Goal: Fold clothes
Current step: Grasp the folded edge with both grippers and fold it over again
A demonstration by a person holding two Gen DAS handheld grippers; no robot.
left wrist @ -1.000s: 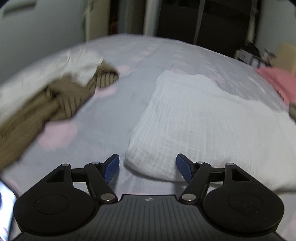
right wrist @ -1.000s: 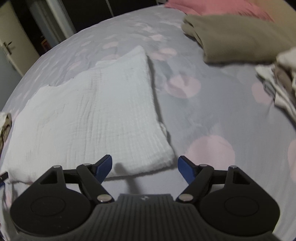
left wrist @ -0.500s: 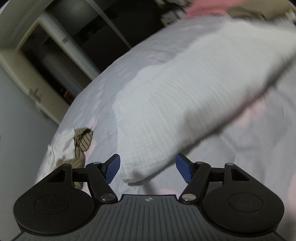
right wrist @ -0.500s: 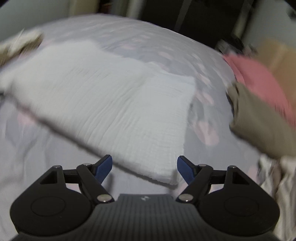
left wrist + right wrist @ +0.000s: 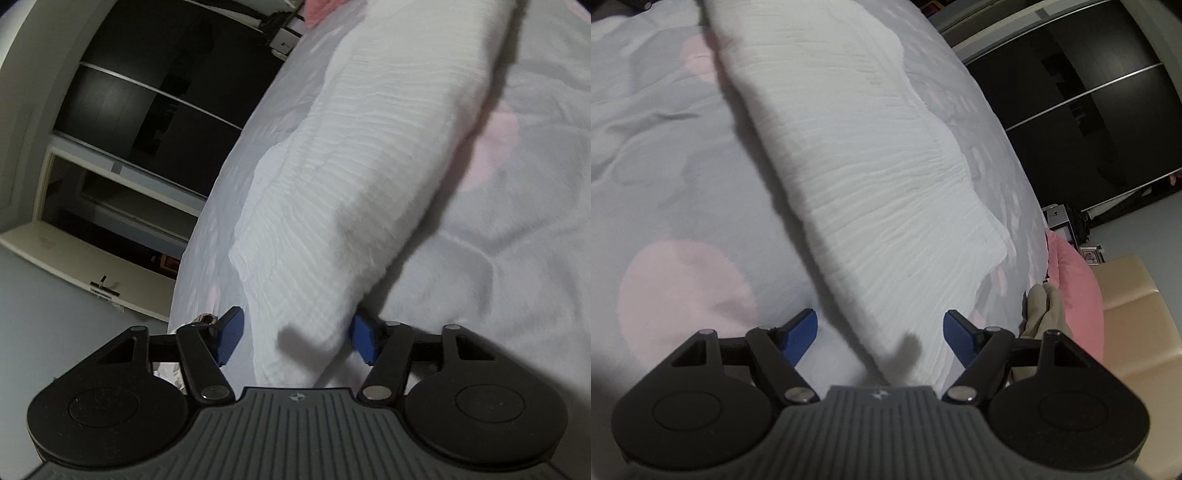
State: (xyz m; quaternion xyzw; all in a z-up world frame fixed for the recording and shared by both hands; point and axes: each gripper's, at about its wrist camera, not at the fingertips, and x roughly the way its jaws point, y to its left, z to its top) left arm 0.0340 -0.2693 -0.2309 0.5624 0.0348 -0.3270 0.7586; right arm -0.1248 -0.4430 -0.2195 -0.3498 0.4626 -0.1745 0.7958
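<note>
As both tongs, left (image 5: 295,336) and right (image 5: 879,338), were closing around opposite corners of the folded white cloth (image 5: 871,184) on the bed (image 5: 665,166) without yet pinching it, a shallow bite could probably catch only the top layer and spoil the fold.

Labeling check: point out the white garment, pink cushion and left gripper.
white garment (image 5: 886,192): right wrist view, ribbed middle.
pink cushion (image 5: 1078,280): right wrist view, upper face.
left gripper (image 5: 295,336): left wrist view, midway between fingertips, jaws closing around garment's end.
</note>
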